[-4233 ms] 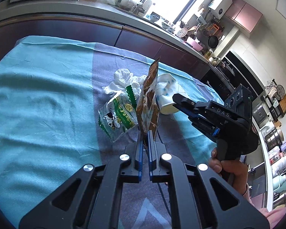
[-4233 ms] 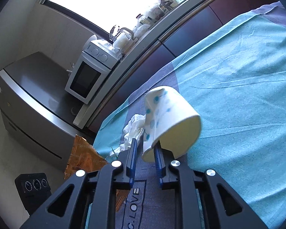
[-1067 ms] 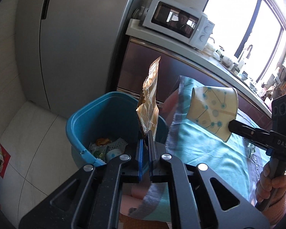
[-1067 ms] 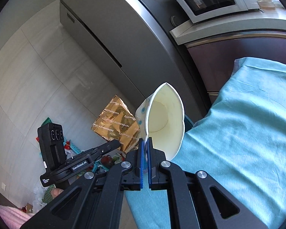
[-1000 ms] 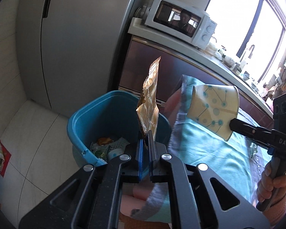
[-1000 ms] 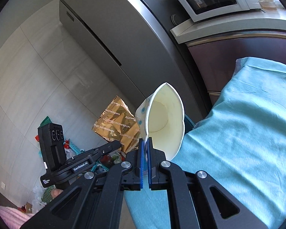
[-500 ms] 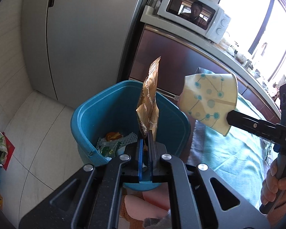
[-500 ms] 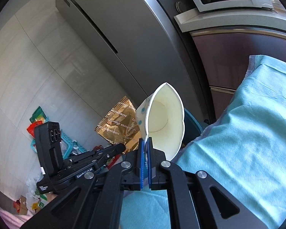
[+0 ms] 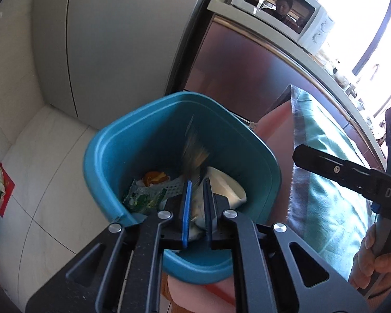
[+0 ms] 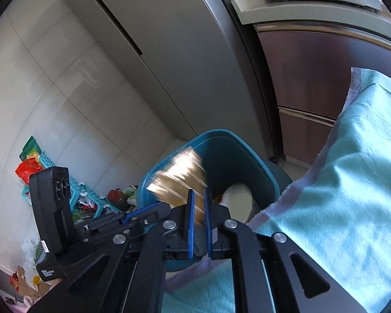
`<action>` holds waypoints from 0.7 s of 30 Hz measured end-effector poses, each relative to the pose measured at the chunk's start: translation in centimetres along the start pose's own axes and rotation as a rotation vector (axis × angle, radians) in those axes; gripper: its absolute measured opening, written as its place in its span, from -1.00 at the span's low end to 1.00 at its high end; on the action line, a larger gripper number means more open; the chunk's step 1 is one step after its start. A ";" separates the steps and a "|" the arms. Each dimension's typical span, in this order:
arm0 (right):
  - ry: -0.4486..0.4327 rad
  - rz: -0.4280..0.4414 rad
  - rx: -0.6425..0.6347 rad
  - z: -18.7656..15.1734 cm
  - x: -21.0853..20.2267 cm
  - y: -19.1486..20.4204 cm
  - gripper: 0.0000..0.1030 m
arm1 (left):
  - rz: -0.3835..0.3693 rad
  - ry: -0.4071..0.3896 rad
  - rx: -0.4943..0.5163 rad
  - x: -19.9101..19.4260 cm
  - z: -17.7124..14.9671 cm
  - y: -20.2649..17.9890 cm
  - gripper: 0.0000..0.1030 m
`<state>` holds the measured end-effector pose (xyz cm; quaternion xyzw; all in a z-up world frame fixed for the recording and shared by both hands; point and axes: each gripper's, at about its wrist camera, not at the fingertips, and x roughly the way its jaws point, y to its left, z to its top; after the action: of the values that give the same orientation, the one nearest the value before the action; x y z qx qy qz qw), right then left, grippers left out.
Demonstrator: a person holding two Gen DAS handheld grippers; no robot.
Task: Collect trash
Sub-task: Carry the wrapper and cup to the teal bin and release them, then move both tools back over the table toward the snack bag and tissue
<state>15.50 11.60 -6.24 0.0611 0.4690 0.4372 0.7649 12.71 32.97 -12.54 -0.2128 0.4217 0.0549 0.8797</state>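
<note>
A blue trash bin (image 9: 104, 156) stands on the floor beside the table; it also shows in the right wrist view (image 10: 247, 161). My left gripper (image 9: 196, 208) is open and empty above the bin. A gold snack wrapper (image 9: 193, 154) falls blurred into the bin, also seen in the right wrist view (image 10: 179, 177). The paper cup (image 9: 226, 187) lies inside the bin, white in the right wrist view (image 10: 238, 200). My right gripper (image 10: 198, 214) is open and empty over the bin's edge; its fingers (image 9: 325, 163) show in the left wrist view.
Other trash lies in the bin, including a green wrapper (image 9: 143, 199). A table with a teal cloth (image 10: 338, 208) stands right of the bin. A steel fridge (image 9: 112, 39), a microwave (image 9: 279, 13) and dark cabinets are behind. Baskets and litter (image 10: 39, 169) lie on the floor.
Both grippers have opened. The gold wrapper and the paper cup have dropped from them into the blue bin. Both grippers have moved closer over the bin.
</note>
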 end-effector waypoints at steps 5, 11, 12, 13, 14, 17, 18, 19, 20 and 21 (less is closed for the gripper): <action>0.008 0.004 -0.003 -0.8 -0.3 -0.4 -0.71 | -0.006 0.023 0.001 1.4 -0.4 0.1 -0.83; -0.018 0.033 0.009 -1.6 -2.3 -1.2 -0.64 | -0.041 -0.009 0.030 0.2 -1.1 -1.1 -0.78; -0.025 0.039 0.007 -1.9 -2.9 -1.2 -0.60 | -0.049 -0.018 0.039 -0.2 -1.2 -1.5 -0.76; -0.033 0.046 0.003 -2.2 -3.5 -1.2 -0.51 | -0.062 -0.030 0.051 -0.6 -1.2 -2.1 -0.73; -0.044 0.048 0.001 -2.3 -4.0 -1.2 -0.47 | -0.073 -0.042 0.066 -1.1 -1.3 -2.7 -0.69; -0.080 0.043 -0.007 -3.1 -6.1 -1.5 -0.35 | -0.108 -0.079 0.103 -3.1 -1.6 -4.0 -0.50; -0.092 0.037 -0.008 -3.4 -6.7 -1.7 -0.34 | -0.122 -0.087 0.118 -3.5 -1.7 -4.7 -0.50; -0.102 0.033 -0.009 -3.8 -7.4 -1.8 -0.33 | -0.142 -0.095 0.138 -4.0 -2.0 -5.6 -0.50; -0.118 0.027 -0.006 -4.2 -8.4 -2.0 -0.31 | -0.159 -0.100 0.154 -4.3 -2.3 -6.4 -0.46; -0.134 0.019 -0.001 -4.6 -9.3 -2.3 -0.25 | -0.183 -0.101 0.173 -4.6 -2.6 -7.4 -0.45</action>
<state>11.68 1.94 -3.77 0.0943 0.4161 0.4396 0.7904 9.94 25.60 -8.01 -0.1706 0.3588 -0.0515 0.9162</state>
